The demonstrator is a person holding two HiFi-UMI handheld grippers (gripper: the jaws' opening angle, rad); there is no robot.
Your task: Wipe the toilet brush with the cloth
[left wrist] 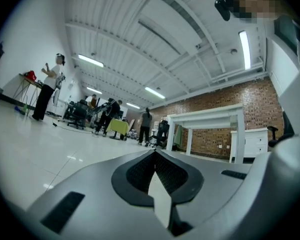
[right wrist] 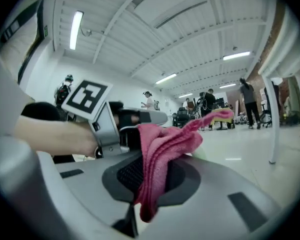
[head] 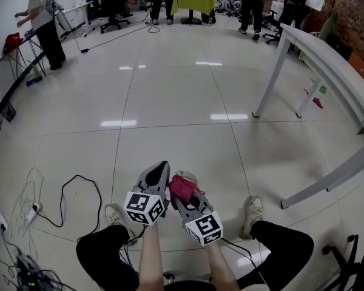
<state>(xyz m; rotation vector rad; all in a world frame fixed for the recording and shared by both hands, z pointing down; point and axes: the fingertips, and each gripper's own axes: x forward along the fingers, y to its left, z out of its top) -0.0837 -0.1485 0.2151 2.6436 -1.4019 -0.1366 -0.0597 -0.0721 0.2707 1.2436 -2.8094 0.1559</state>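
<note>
My right gripper [head: 177, 194] is shut on a pink cloth [head: 183, 188], which bunches up over its jaws. In the right gripper view the cloth [right wrist: 165, 144] hangs from between the shut jaws of that gripper [right wrist: 150, 176] and trails off to the right. A small pale thing [head: 188, 176] peeks out behind the cloth; I cannot tell what it is. My left gripper [head: 164, 166] is held level right beside it, jaws shut with nothing between them [left wrist: 155, 156]. Its grey tip [right wrist: 157, 118] shows just left of the cloth. No toilet brush is in any view.
I am above a glossy white floor, my shoes [head: 253, 211] on either side of the grippers. Black cables [head: 79, 187] and a power strip [head: 33, 211] lie at the left. A long white table [head: 327, 71] runs along the right. People and a green-covered table [head: 193, 2] are far back.
</note>
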